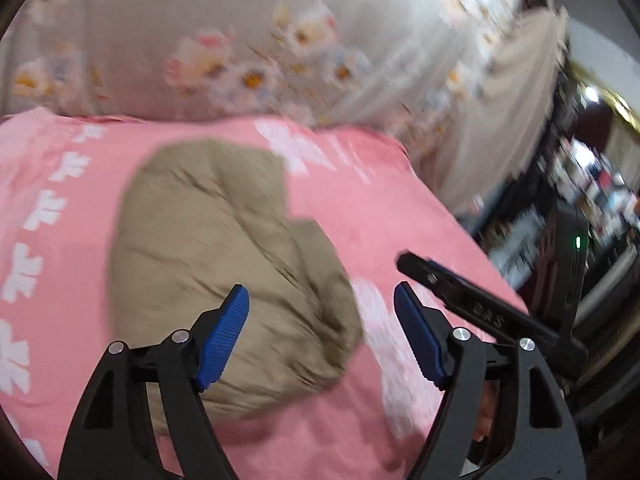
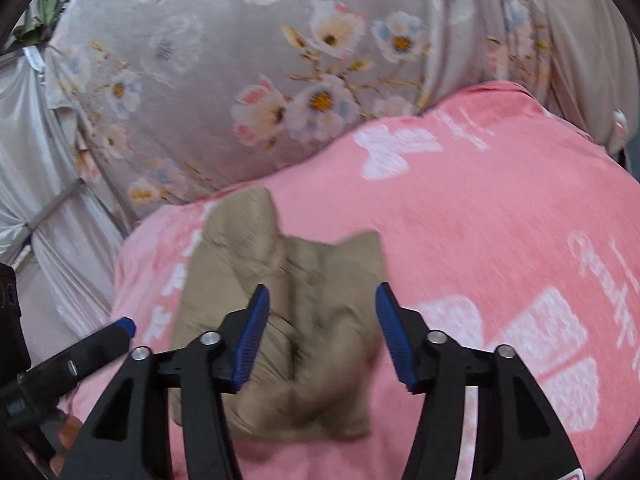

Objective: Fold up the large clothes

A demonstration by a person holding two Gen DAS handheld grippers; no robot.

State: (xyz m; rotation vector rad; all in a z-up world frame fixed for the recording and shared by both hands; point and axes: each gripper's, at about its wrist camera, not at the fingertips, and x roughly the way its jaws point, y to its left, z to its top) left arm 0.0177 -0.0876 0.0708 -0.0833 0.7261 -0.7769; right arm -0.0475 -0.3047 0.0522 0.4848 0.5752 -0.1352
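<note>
Khaki garment [image 1: 224, 272] bunched into a rough, puffy bundle at the centre of the left wrist view, lying on the pink blanket [image 1: 400, 216]; same bundle at lower centre of the right wrist view [image 2: 280, 320]. Left gripper [image 1: 322, 334] wide, nothing between the blue pads – hanging above the cloth, lower centre. Right gripper [image 2: 322, 336] likewise wide and empty, lower centre of its own view. Flowered grey bedding [image 2: 248, 80] piled across the top. Likely between folds, cloth let go. Next move probably calls for picking an edge or corner – hard to find in this lump – and flattening it first.
</note>
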